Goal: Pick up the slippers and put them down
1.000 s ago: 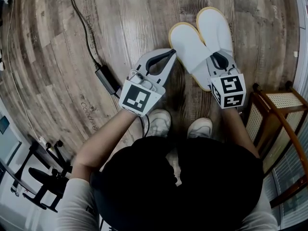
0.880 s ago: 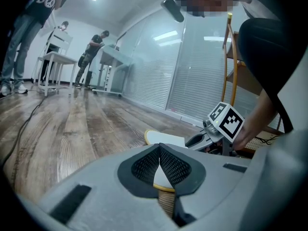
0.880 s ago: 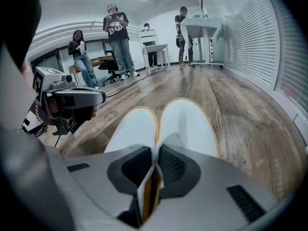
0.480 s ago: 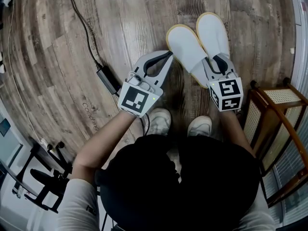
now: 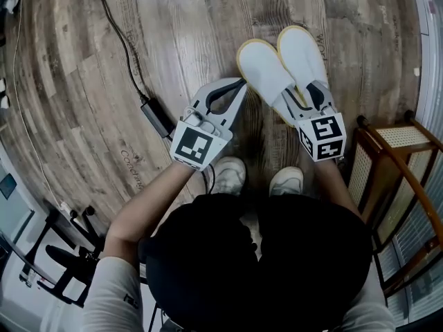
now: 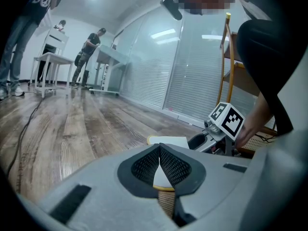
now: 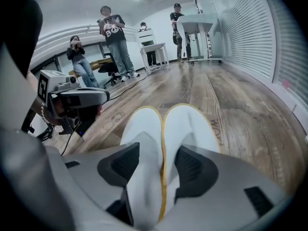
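Two white slippers with yellow rims lie side by side on the wooden floor, the left one (image 5: 263, 71) and the right one (image 5: 301, 54), toes pointing away. My right gripper (image 5: 304, 97) stands over their heel ends. In the right gripper view its jaws (image 7: 161, 163) are opening, with both slippers (image 7: 144, 129) (image 7: 190, 126) lying between the pads and no longer pinched. My left gripper (image 5: 242, 81) hangs just left of the slippers, shut and empty. In the left gripper view, past the closed tips (image 6: 159, 148), one slipper (image 6: 168, 141) shows.
A black cable with a power adapter (image 5: 154, 114) runs across the floor at the left. A wooden chair with a cane seat (image 5: 394, 164) stands close at the right. The person's sneakers (image 5: 228, 175) are just behind the grippers. A black stand (image 5: 62, 254) sits at the bottom left.
The right gripper's jaws have spread apart from a tight pinch on the slippers' heels. The slippers now rest flat on the floor. The left gripper has stayed put.
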A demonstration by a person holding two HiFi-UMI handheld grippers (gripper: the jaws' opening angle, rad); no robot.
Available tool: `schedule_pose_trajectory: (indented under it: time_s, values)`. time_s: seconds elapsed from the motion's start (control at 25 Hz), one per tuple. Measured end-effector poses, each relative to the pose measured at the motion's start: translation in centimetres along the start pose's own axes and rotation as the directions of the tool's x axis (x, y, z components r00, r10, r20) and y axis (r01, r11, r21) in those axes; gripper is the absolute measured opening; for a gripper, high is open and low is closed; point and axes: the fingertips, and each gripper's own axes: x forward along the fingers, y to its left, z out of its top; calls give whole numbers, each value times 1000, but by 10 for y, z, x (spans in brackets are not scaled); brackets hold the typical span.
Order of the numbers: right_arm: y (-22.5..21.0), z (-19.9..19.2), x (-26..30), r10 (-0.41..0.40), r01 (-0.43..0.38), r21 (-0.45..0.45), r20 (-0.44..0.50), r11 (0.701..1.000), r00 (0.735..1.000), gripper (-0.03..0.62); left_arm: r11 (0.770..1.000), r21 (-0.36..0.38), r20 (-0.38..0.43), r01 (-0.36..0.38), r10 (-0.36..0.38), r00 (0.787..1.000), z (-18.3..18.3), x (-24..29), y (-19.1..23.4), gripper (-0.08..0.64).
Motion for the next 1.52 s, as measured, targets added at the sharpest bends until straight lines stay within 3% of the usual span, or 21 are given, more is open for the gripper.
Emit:
schedule_pose_trajectory:
  time_s: [0.16,0.4,0.6,1.04,1.52]
  values:
    - [-4,4,5,6,-6,3,-12,1000,1000,230,1000,-3,0,-9,9,1000,-2,5,7,12]
    - [-13,-29,-14,-23,31,94,-89,995,996,238,1000,1,3,4,-4,1000,0,7,3,12]
    - [-16,-19,-37,-50,55,90,-57,994,997,237,1000,-23,-18,0,-1,1000,6,-1,-3,12]
    - [21,83,-113,-26,20,73,74,997,997,138,999,-32,-17,1,-1,1000,97,-55,-28,12]
    - [68,233,-227,-51,56,-18,194,998,980,84,999,-52,54,-18,21,998,253,-124,-47,12]
